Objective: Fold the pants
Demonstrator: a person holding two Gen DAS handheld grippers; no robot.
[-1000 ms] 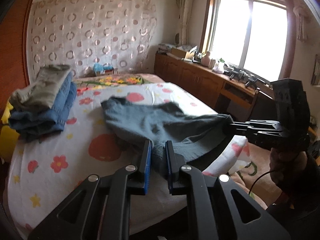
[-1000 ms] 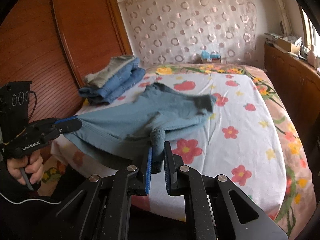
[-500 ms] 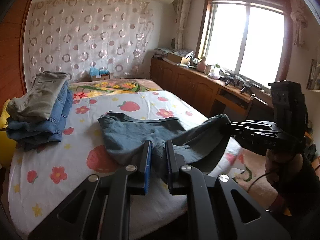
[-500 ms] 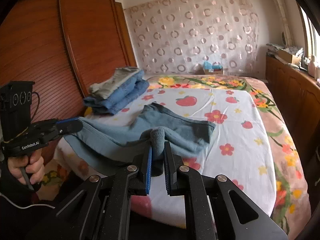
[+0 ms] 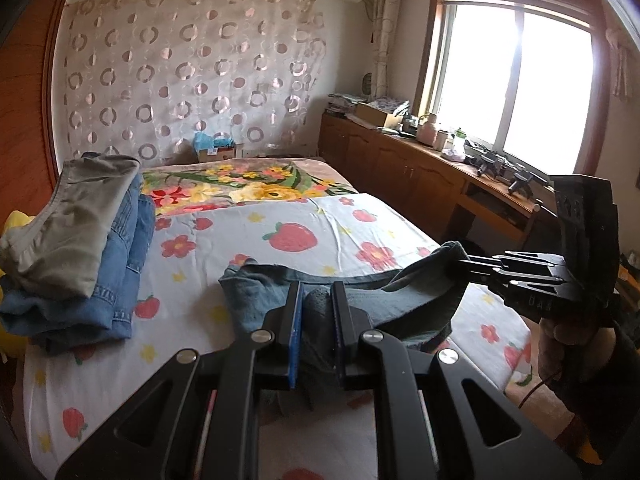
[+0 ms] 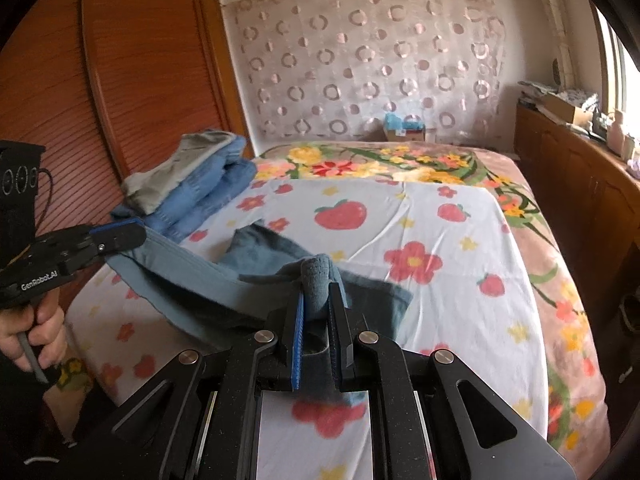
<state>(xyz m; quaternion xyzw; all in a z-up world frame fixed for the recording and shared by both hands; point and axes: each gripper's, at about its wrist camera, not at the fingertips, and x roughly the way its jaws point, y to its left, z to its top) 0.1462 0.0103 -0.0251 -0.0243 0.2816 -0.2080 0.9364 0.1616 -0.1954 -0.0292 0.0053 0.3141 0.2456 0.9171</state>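
Both claws clamped tight on the pants [image 5: 256, 296]: left claw [image 5: 316, 308] and right claw [image 6: 316, 300] each pinch a bunched edge, rest draped on the bed [image 5: 340, 228] near the front edge. Risk imo: thick bunches slip out, or the fold lands crooked bc fabric sags btw them.

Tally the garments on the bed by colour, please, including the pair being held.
Grey-blue pants, held by both grippers: 1
Blue denim, in the folded pile: 1, layers unclear
Grey-green, top of the folded pile: 1
Total: 3
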